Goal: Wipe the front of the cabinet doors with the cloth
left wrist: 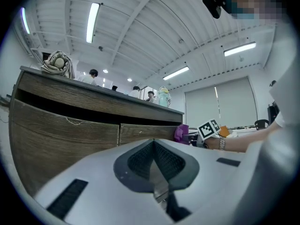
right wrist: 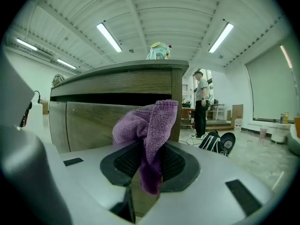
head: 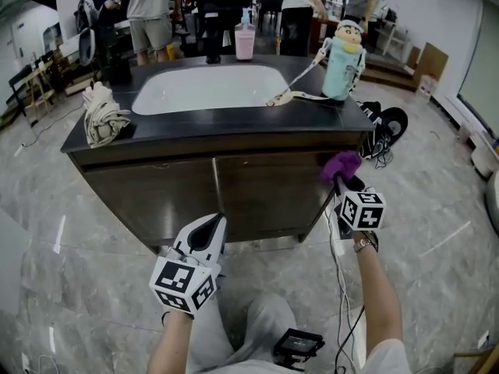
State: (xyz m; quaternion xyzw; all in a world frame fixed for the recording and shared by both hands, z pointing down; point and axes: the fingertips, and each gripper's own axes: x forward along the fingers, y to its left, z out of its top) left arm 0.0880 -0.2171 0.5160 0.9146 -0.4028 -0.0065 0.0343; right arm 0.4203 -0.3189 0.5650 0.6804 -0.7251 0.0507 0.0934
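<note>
The right gripper [right wrist: 149, 162] is clenched on the purple cloth [right wrist: 151, 120], which is bunched at the upper right corner of the cabinet's [head: 218, 148] right door [head: 269, 197]. The left gripper [left wrist: 153, 162] is pressed closed with nothing in it, low before the cabinet's middle.

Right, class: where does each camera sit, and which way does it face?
Head view: on the person's head, steeply down onto the cabinet; left hand-held gripper, right hand-held gripper, forearms show.
Left gripper view: low, facing the doors; own shut jaws.
Right gripper view: facing the cabinet corner; jaws clamping purple cloth.
Shared: purple cloth, in all three.
</note>
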